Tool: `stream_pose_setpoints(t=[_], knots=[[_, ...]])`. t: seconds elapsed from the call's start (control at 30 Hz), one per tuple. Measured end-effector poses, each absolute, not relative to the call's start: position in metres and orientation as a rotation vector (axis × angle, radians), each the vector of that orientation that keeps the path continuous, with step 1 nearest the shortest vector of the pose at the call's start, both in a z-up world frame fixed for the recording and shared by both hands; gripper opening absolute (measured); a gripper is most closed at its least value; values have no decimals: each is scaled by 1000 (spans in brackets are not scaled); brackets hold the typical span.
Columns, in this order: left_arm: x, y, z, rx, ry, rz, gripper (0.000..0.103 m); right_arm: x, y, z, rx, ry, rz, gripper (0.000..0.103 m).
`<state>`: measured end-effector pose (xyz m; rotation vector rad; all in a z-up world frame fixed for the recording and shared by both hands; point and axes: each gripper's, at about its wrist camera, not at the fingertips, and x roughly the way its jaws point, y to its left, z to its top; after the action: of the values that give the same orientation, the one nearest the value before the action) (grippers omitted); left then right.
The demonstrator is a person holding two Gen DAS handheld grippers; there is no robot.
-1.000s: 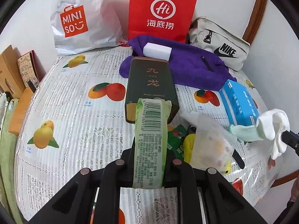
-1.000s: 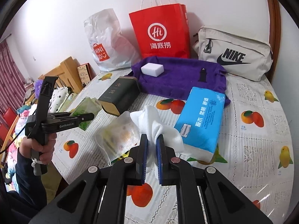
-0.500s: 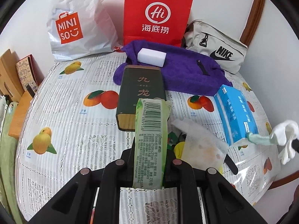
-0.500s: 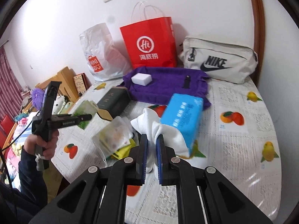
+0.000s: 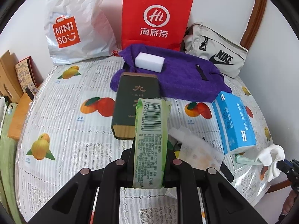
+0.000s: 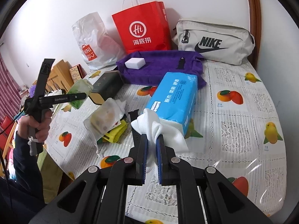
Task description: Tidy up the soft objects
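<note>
The left tool [image 5: 149, 149] clamps a green tissue pack [image 5: 151, 140], its long axis running straight ahead between the fingers; the right tool [image 6: 151, 149] pinches a white cloth [image 6: 149, 123], its lower folds hidden.

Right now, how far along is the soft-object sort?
Done: white sponge lies on the purple towel. In hand: left gripper clamps a green tissue pack; right gripper clamps a white cloth. Left: blue tissue pack and mesh pouch on the table.
</note>
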<state>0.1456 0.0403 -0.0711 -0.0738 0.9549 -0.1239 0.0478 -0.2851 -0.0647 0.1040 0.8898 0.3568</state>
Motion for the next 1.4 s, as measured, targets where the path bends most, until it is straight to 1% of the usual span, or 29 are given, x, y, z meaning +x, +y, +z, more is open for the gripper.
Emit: stream_pose_setpoints(t=[0.3, 0.53, 1.17, 1.4], knots=[[163, 53, -65, -96, 960, -63, 16, 66, -291, -63, 106, 888, 374, 9], [181, 57, -62, -110, 960, -45, 16, 81, -294, -46, 105, 850, 386, 9], [241, 54, -50, -110, 957, -70, 16, 186, -290, -14, 90, 776, 358, 9], [263, 48, -46, -100, 950, -89, 16, 224, -287, -14, 76, 771, 311, 9]])
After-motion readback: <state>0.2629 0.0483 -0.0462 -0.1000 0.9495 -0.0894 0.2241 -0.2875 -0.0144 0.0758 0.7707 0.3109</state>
